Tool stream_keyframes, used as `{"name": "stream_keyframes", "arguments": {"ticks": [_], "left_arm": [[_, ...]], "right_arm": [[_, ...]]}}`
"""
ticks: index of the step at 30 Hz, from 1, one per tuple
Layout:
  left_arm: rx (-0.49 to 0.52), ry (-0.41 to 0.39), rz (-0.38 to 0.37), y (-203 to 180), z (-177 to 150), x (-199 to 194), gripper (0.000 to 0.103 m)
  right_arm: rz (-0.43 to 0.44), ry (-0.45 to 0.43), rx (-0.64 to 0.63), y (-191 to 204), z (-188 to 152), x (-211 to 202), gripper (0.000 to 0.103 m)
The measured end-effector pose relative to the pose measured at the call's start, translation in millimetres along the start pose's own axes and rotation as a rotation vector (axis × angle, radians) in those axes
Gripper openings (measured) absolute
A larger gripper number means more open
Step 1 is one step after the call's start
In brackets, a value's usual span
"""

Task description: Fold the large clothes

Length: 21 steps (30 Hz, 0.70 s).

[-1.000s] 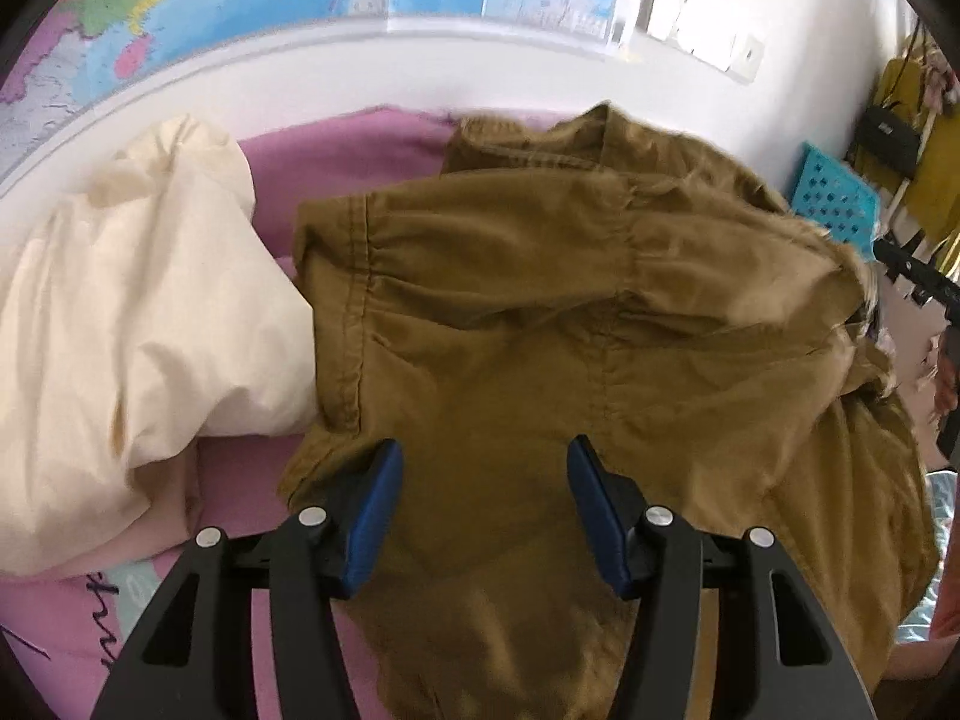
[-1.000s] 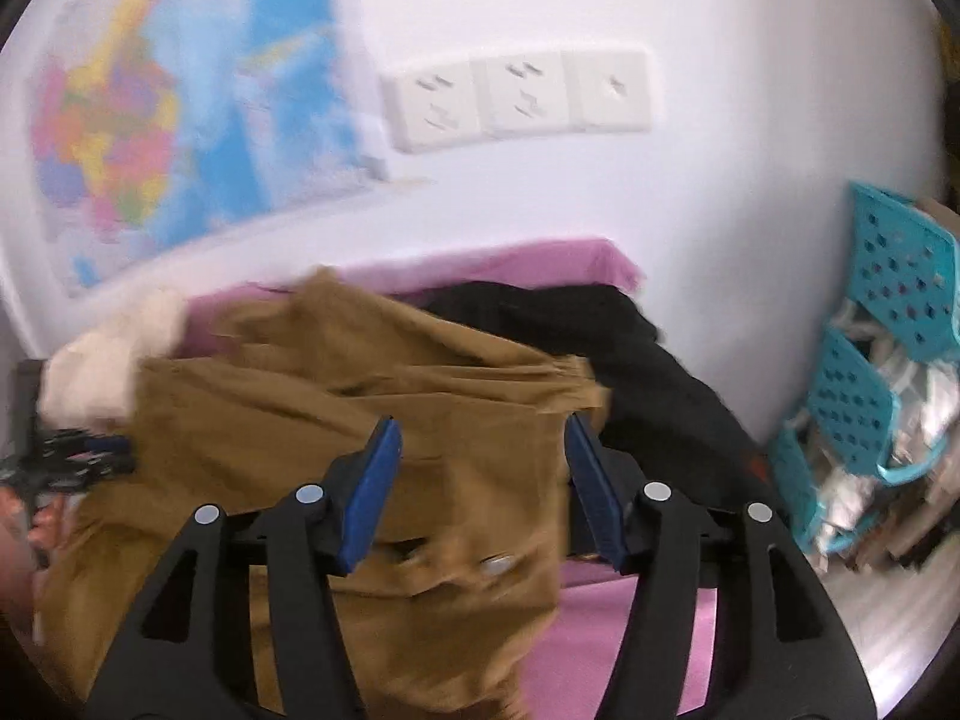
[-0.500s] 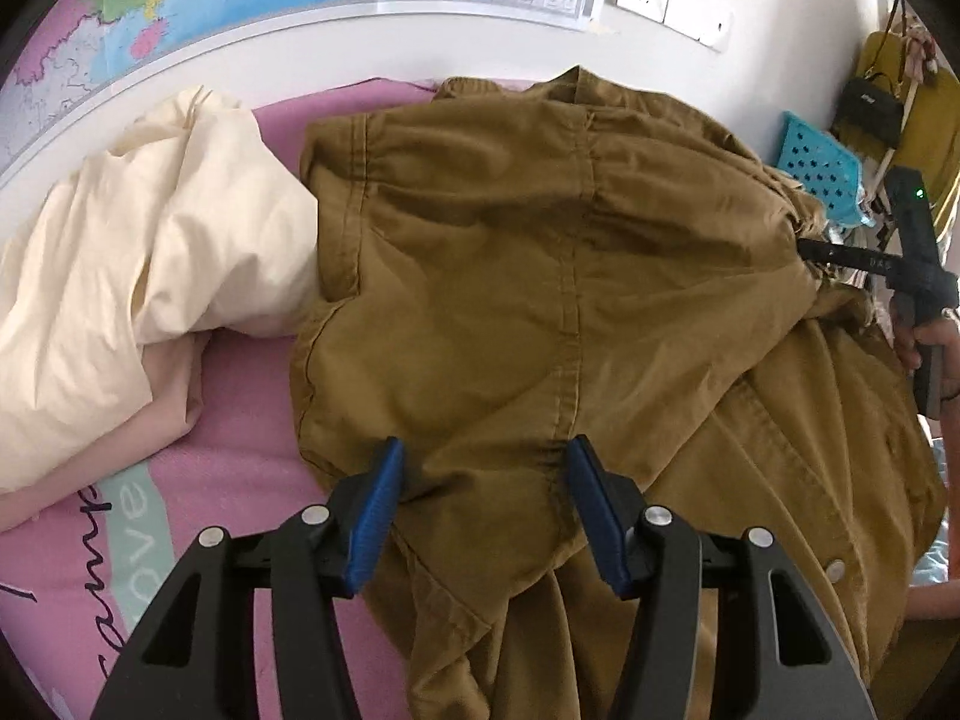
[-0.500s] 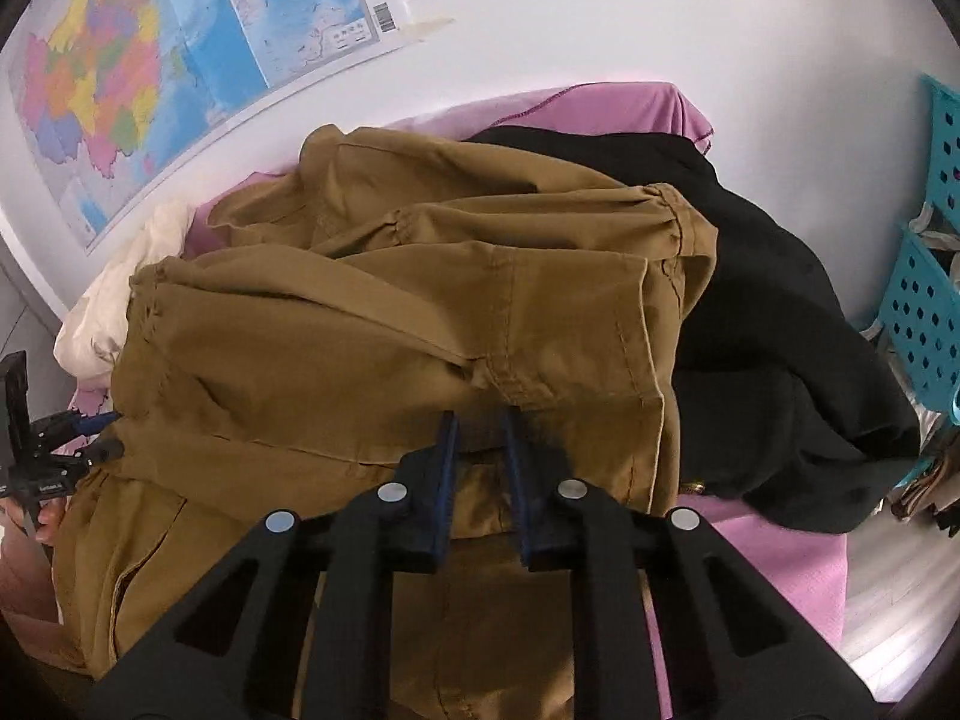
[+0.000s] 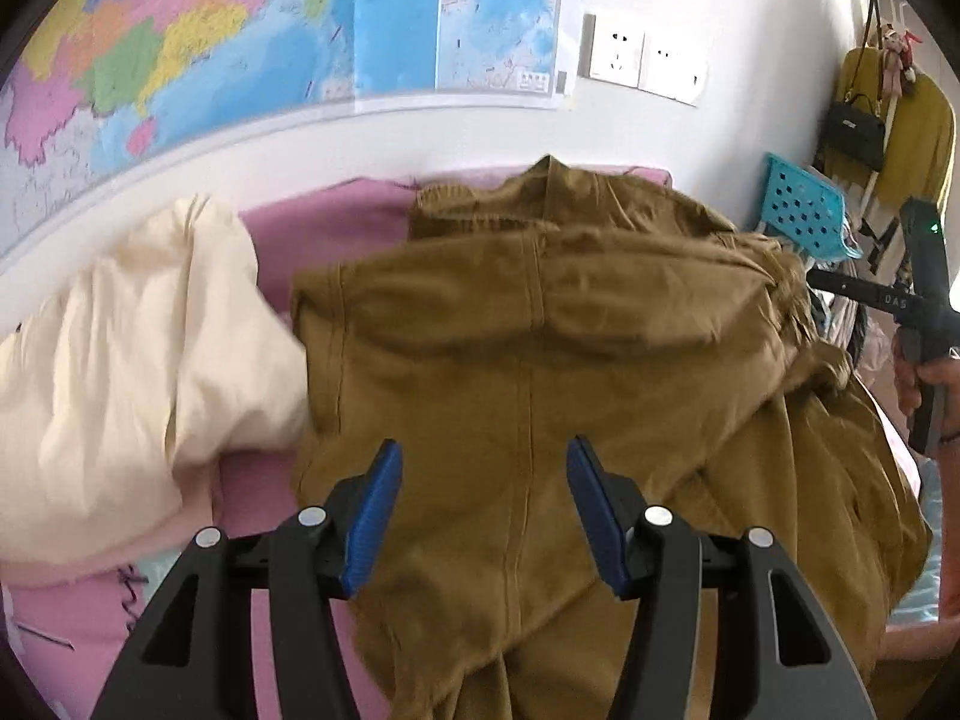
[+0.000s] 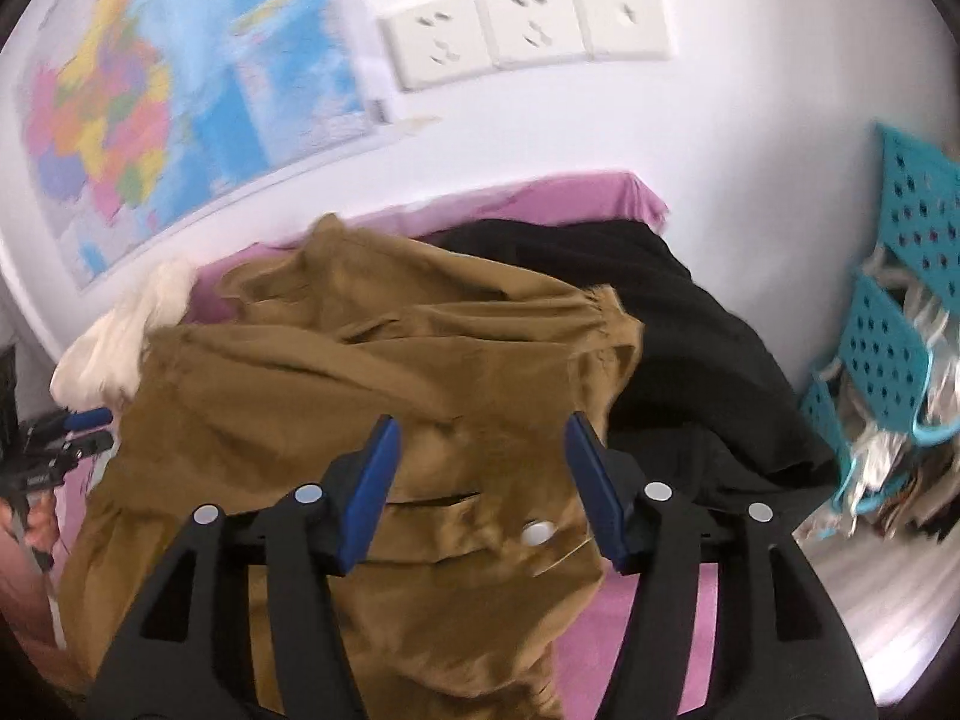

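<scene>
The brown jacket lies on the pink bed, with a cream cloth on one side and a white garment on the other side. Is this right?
Not quite. The garment on the other side is black, not white; the right wrist view shows it. The brown jacket does lie on the pink bed, and the cream cloth is beside it.

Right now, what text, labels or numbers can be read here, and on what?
"DAS", roughly: on the side of the right gripper, left wrist view; its jaws have just been opening, pinching nothing.
Wall map: print too small.
Pink sheet: dark lettering cut off, unreadable.
</scene>
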<state>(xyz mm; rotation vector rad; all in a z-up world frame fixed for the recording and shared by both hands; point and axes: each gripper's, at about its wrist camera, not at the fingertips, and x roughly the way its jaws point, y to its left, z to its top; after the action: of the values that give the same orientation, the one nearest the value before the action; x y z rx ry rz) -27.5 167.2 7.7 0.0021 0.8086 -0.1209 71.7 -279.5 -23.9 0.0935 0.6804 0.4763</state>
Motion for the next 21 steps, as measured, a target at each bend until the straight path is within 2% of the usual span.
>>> {"name": "stream_keyframes", "arguments": {"ticks": [2, 5, 7, 9, 12, 14, 16, 21], "left_arm": [[-0.001, 0.015, -0.018, -5, 5, 7, 0.055], [0.054, 0.036, -0.021, -20, 7, 17, 0.055], [0.076, 0.053, -0.03, -27, 8, 25, 0.055], [0.076, 0.079, -0.032, -31, 5, 32, 0.055], [0.057, 0.133, -0.005, -30, 1, 50, 0.055], [0.043, 0.146, 0.005, -29, -2, 53, 0.055], [0.054, 0.135, 0.029, -32, -4, 50, 0.055], [0.089, 0.105, 0.064, -42, -8, 37, 0.055]], "right_arm": [[0.0, 0.045, 0.036, -9, -1, 15, 0.052], [-0.025, 0.061, -0.001, -5, -5, 25, 0.048], [-0.03, 0.064, -0.015, -5, -4, 27, 0.033], [-0.019, 0.068, 0.011, -11, -3, 30, 0.032], [-0.023, 0.094, 0.021, -13, -4, 37, 0.032], [-0.021, 0.084, 0.003, -9, -4, 30, 0.036], [0.016, 0.057, 0.01, -7, -5, 17, 0.046], [0.046, 0.02, -0.043, 7, -16, -16, 0.051]]}}
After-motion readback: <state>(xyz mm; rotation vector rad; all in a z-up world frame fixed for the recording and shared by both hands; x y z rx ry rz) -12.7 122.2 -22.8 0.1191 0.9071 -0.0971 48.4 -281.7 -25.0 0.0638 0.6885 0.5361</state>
